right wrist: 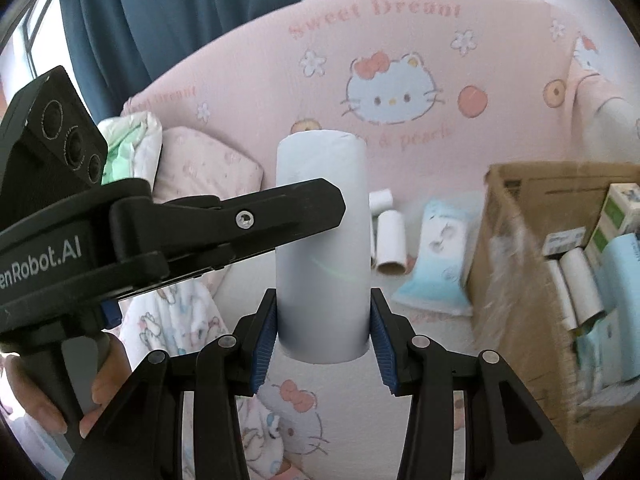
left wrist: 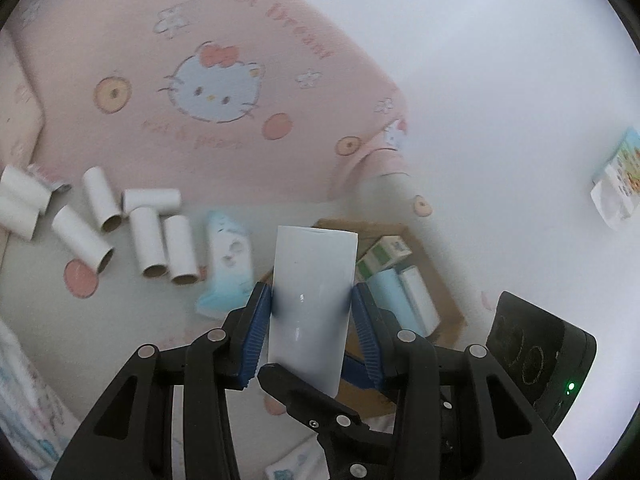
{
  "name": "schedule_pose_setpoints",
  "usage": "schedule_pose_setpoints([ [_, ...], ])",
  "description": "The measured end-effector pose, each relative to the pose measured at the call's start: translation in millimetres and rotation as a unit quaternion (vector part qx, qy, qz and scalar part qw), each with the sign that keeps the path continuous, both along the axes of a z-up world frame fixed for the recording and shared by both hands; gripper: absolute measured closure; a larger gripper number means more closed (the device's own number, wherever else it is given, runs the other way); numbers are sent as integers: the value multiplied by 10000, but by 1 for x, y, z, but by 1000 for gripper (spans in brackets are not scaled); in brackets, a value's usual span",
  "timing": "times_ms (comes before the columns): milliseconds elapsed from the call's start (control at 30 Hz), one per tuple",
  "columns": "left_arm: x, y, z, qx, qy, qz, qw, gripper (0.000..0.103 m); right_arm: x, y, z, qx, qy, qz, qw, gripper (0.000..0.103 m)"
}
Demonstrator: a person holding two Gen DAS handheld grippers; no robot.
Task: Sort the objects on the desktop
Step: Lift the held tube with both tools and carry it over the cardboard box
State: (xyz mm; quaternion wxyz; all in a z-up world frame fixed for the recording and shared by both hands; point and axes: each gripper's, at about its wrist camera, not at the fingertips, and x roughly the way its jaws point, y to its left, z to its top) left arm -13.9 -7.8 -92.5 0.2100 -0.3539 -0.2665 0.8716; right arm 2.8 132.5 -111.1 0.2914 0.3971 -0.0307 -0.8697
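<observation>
Both grippers, left (left wrist: 311,312) and right (right wrist: 323,312), clamp one tube each (left wrist: 314,280) (right wrist: 322,240); squeeze harder and you risk crushing them short of your box (right wrist: 520,280).

A pink headboard (right wrist: 400,80) printed with a cartoon cat, flowers and "Sweet Dream" backs a bed (right wrist: 320,400) in matching bedding, beside a white wall (left wrist: 500,60), dark blue curtains (right wrist: 180,12) and a daylit window (right wrist: 36,40).

The left claw (left wrist: 311,304) pinches a white tube (left wrist: 314,296) above scattered cardboard rolls (left wrist: 148,246).
</observation>
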Motion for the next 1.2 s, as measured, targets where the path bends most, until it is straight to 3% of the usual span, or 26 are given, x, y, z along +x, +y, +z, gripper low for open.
schedule_pose_setpoints([
  [333,-24,57,37,-146,293,-463,9984,57,-12,55,33,-539,17,-306,9981,61],
  [633,-41,95,55,-484,390,-910,9939,57,-23,92,45,-591,25,-434,9973,61],
  [1033,-81,133,51,-385,-65,-1318,9905,57,-48,133,48,-179,-66,-456,9988,62],
  [1133,-92,145,48,-413,-255,-1392,9891,57,-56,142,45,-43,-149,-468,9988,62],
  [1200,-104,154,40,-331,-623,-1398,9877,57,-63,151,41,0,-254,-517,9983,62],
])
